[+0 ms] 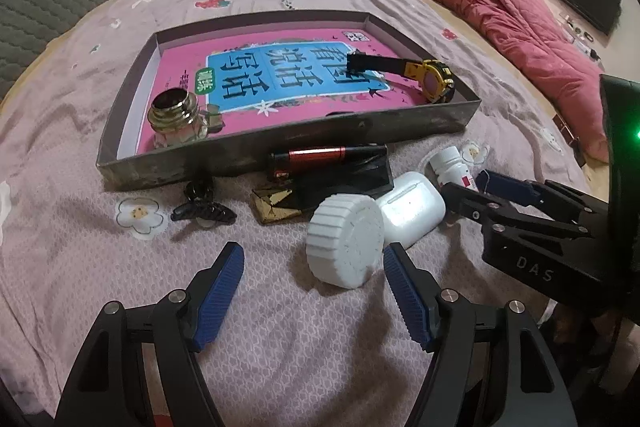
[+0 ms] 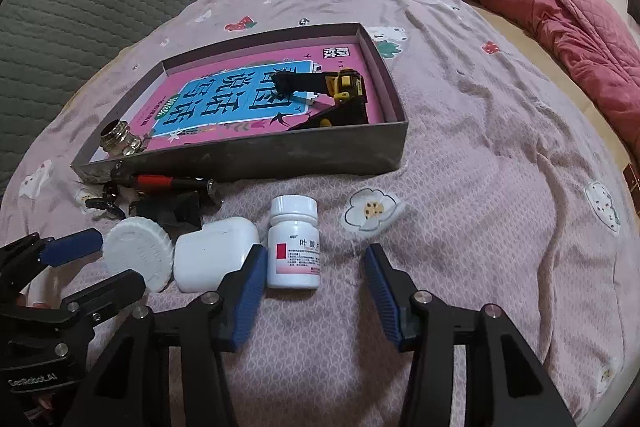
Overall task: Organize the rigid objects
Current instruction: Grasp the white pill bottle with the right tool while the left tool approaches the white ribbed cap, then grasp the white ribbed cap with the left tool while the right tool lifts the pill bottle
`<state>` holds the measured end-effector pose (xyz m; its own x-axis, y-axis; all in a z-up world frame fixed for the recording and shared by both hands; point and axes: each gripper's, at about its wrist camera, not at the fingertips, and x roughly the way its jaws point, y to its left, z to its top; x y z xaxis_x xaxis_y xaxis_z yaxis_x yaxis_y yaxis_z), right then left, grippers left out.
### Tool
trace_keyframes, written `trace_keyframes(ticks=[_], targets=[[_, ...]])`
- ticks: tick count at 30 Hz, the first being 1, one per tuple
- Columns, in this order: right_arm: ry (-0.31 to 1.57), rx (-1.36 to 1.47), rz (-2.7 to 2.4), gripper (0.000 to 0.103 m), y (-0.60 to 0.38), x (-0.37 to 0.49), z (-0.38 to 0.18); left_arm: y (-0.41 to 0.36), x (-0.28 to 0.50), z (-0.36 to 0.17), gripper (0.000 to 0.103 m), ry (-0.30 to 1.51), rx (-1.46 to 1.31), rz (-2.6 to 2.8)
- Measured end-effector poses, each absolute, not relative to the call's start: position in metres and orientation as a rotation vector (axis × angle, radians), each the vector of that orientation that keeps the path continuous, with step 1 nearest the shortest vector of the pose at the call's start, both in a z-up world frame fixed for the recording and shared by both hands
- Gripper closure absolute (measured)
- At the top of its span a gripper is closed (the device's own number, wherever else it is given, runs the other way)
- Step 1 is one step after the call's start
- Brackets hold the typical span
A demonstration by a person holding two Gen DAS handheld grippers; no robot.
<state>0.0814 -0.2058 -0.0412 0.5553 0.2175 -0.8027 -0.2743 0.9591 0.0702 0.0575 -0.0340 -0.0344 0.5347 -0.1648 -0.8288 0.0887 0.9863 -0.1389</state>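
We'd only got the watch and glass jar into the tray so far, with both our left gripper and right gripper wide open and empty, while the white cap, earbud case, pill bottle and other bits sat on the bed waiting.

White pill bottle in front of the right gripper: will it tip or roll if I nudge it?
The pill bottle stands upright on soft, wrinkled bedding, so it would probably tip easily. Being round, it may then roll. The open right gripper should straddle it rather than push.
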Motion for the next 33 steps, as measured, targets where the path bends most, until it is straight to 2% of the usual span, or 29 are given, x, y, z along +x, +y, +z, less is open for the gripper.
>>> trace_keyframes(ticks=[5, 15, 17, 22, 27, 31, 33], targets=[[0.934, -0.116, 0.306, 0.071, -0.196, 0.083, -0.044, -0.035, 0.06, -0.036, 0.029, 0.995, -0.087, -0.153], [0.932, -0.153, 0.327, 0.076, -0.191, 0.083, -0.048, -0.035, 0.067, -0.045, 0.03, 1.008, -0.119, -0.182], [0.929, -0.154, 0.33, 0.076, -0.191, 0.083, -0.048, -0.034, 0.068, -0.046, 0.035, 1.006, -0.134, -0.195], [0.913, -0.189, 0.341, 0.076, -0.189, 0.083, -0.049, -0.034, 0.068, -0.045, 0.055, 1.001, -0.154, -0.23], [0.908, -0.195, 0.348, 0.076, -0.19, 0.082, -0.049, -0.036, 0.068, -0.045, 0.069, 0.999, -0.18, -0.27], [0.91, -0.188, 0.351, 0.076, -0.191, 0.082, -0.049, -0.034, 0.064, -0.039, 0.077, 0.967, -0.201, -0.288], [0.91, -0.188, 0.353, 0.076, -0.192, 0.083, -0.048, -0.033, 0.065, -0.039, 0.078, 0.969, -0.219, -0.294]])
